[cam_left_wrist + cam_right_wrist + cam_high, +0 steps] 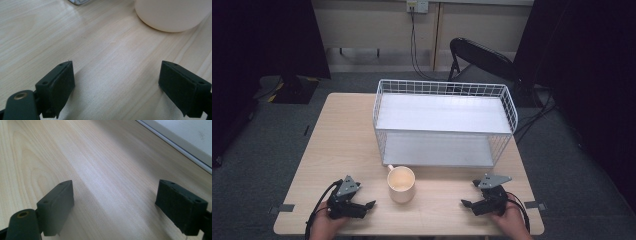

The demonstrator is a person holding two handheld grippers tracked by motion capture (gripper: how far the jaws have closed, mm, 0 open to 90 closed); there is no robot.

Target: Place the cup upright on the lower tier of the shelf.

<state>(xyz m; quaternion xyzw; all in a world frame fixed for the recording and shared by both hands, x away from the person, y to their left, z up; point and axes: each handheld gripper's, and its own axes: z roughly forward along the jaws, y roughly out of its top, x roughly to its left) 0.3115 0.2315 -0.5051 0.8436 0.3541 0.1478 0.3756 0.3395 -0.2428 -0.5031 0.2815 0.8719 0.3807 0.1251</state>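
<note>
A cream mug [401, 183] stands upright near the table's front edge, its handle toward the rack; its base [172, 13] shows at the top right of the left gripper view. My left gripper [368, 201] lies open on the table, a short way left of the mug, jaws pointing right. My right gripper [469, 195] lies open at the front right, jaws pointing left toward the mug, well apart from it. Nothing sits between either pair of jaws. In the gripper views the left gripper [116, 85] and the right gripper [113, 205] hover just over bare wood.
A white wire rack [444, 122] with two shelves stands at the table's far middle, its lower shelf edge [180, 143] near my right gripper. The wooden table [342, 145] has bare room at the left. A black chair [482, 57] stands behind the table.
</note>
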